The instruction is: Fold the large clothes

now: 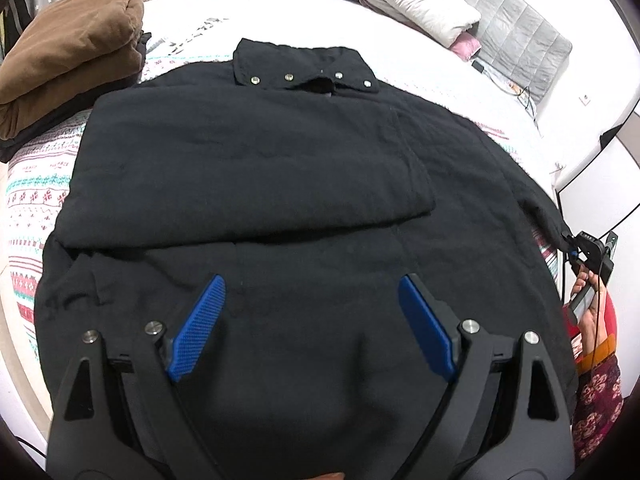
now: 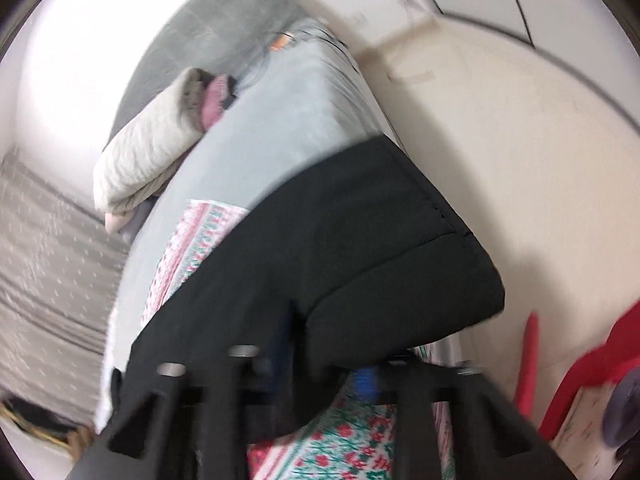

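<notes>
A black coat (image 1: 280,184) lies spread on a bed (image 1: 32,200), collar away from the camera and one sleeve folded across its body. The left tool (image 1: 310,312) hovers released over the coat's hem; the right tool (image 2: 320,364) clenches the coat's other sleeve at the bed's edge.

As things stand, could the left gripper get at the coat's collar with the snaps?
Probably yes: the left gripper is open above the black coat, and nothing lies between it and the collar.
</notes>
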